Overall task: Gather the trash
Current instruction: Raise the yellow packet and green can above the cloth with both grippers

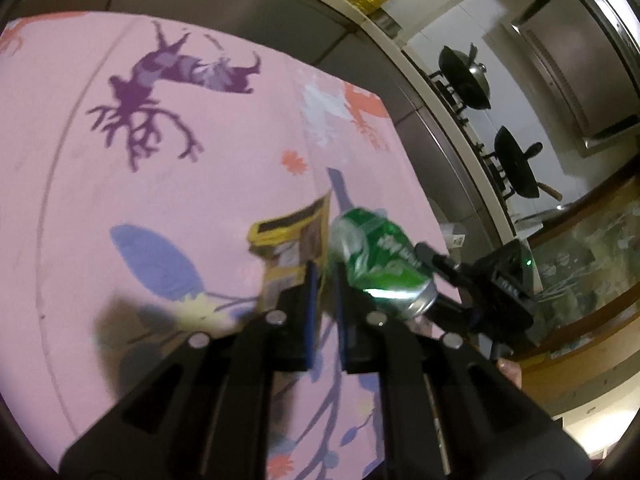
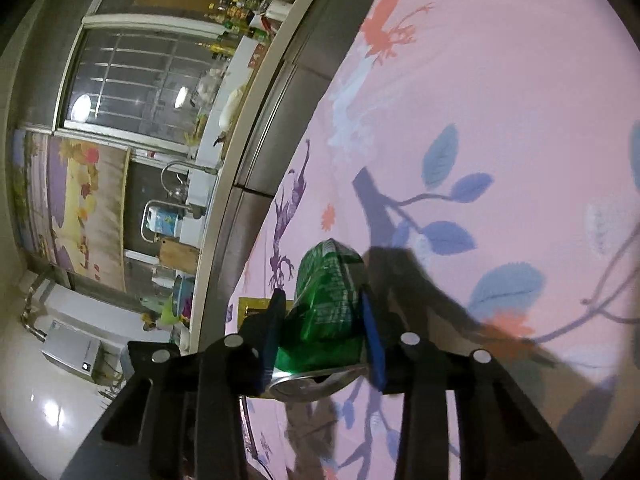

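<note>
Right gripper (image 2: 324, 312) gripping crushed green aluminium can (image 2: 328, 304) above pink floral cloth (image 2: 500, 100); left gripper (image 1: 323, 280) pinching yellow flattened paper packet (image 1: 290, 240).

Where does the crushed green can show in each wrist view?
Left wrist: green can right of centre, beside the yellow packet, held in the right claw.
Right wrist: can low centre, between its own pads.
Shared landmark: pink printed tablecloth.
</note>
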`<act>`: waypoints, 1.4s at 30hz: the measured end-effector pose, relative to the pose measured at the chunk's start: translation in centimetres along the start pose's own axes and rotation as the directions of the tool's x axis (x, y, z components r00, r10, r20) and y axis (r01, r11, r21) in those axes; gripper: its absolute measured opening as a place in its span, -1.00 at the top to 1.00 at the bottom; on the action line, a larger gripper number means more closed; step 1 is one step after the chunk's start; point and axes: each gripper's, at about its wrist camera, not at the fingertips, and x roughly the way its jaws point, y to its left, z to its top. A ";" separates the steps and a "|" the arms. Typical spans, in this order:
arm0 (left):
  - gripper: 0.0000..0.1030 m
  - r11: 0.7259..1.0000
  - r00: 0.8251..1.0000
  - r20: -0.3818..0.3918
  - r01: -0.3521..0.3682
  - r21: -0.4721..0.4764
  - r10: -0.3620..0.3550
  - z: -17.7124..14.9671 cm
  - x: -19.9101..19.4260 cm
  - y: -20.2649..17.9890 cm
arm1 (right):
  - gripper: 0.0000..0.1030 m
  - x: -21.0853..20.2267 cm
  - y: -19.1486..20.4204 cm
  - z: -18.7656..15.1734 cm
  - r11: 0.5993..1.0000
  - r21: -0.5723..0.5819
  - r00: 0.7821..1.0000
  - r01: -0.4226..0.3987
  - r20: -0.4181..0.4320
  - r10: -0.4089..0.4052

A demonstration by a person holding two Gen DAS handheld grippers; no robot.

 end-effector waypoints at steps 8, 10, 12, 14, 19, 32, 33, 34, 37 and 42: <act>0.84 0.998 0.997 -0.054 -0.048 0.047 0.051 -0.7 2.5 -2.0 | 0.46 -0.5 1.4 -1.5 0.987 -0.148 0.996 0.063 -0.058 -0.072; 0.84 0.997 0.994 -0.078 -0.069 0.046 0.072 -1.2 3.0 -1.9 | 0.46 0.1 1.4 -2.0 0.984 -0.164 0.992 0.068 -0.094 -0.084; 0.84 0.995 0.991 -0.092 -0.090 0.047 0.094 -1.6 3.1 -1.8 | 0.46 0.5 1.4 -2.3 0.983 -0.172 0.988 0.067 -0.123 -0.089; 0.72 0.991 0.988 -0.094 -0.115 0.068 0.121 -1.8 2.8 -1.7 | 0.46 0.4 1.3 -2.2 0.982 -0.174 0.988 0.067 -0.125 -0.090; -0.20 0.983 0.982 -0.058 -0.175 0.057 0.178 -1.6 1.5 -0.1 | 0.45 1.1 0.6 -1.5 0.989 -0.138 0.984 0.043 -0.164 -0.065; -0.65 0.852 0.946 0.042 -0.307 0.424 0.320 -4.9 0.4 -3.0 | 0.46 2.4 0.9 -1.5 0.994 -0.102 0.984 0.030 -0.173 -0.048; -0.66 0.835 0.943 0.058 -0.319 0.449 0.329 -5.3 0.3 -3.2 | 0.46 2.5 1.0 -1.3 0.995 -0.099 0.984 0.030 -0.174 -0.047; -0.66 0.818 0.939 0.072 -0.329 0.471 0.337 -5.6 0.2 -3.3 | 0.46 2.6 1.0 -1.3 0.995 -0.097 0.984 0.029 -0.175 -0.046; -0.66 0.757 0.919 0.107 -0.376 0.534 0.380 -6.2 1.2 -3.7 | 0.46 2.8 0.7 -1.3 0.997 -0.082 0.981 0.016 -0.189 -0.032; 0.29 0.720 0.901 0.080 -0.391 0.573 0.426 -5.6 4.2 -3.5 | 0.45 3.0 -0.2 -1.0 1.000 -0.016 0.981 -0.001 -0.193 -0.002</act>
